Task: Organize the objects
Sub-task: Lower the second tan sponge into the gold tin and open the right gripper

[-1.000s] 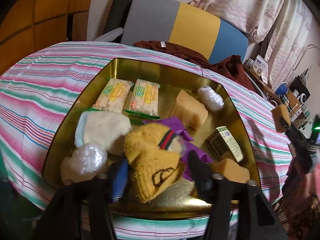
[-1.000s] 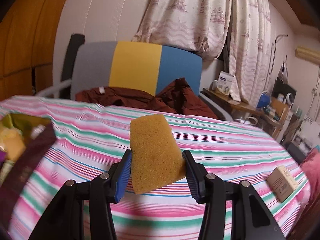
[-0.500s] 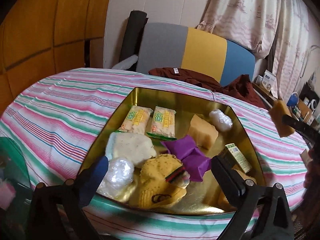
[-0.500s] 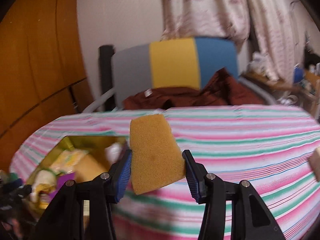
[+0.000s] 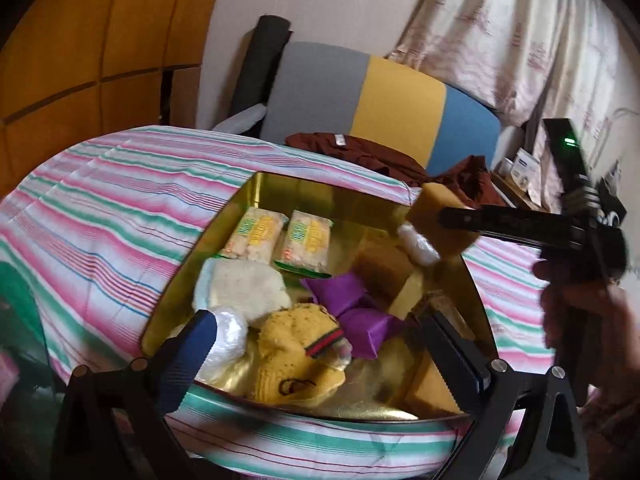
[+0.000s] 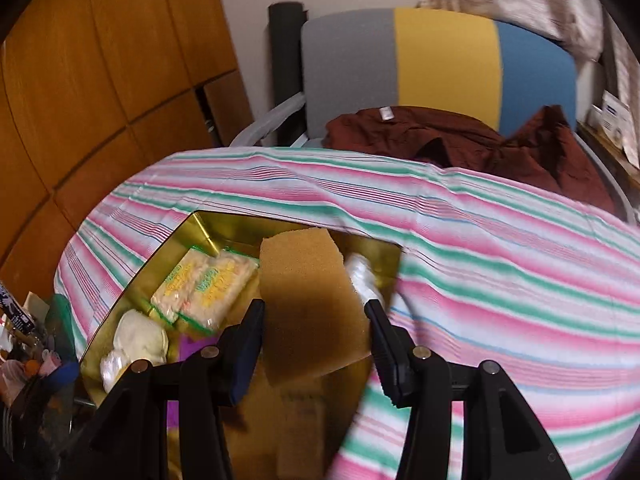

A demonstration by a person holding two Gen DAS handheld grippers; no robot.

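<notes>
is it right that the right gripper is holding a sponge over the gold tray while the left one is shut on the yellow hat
Not quite. The left gripper is open and holds nothing, as the left wrist view shows; the yellow hat lies in the gold tray. The right gripper does hold the sponge over the tray.

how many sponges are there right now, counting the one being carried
3. One sponge is held in the right gripper above the gold tray. A second sponge lies mid-tray beside the purple wrapper. A third sponge sits at the tray's near right corner. More may be hidden.
</notes>
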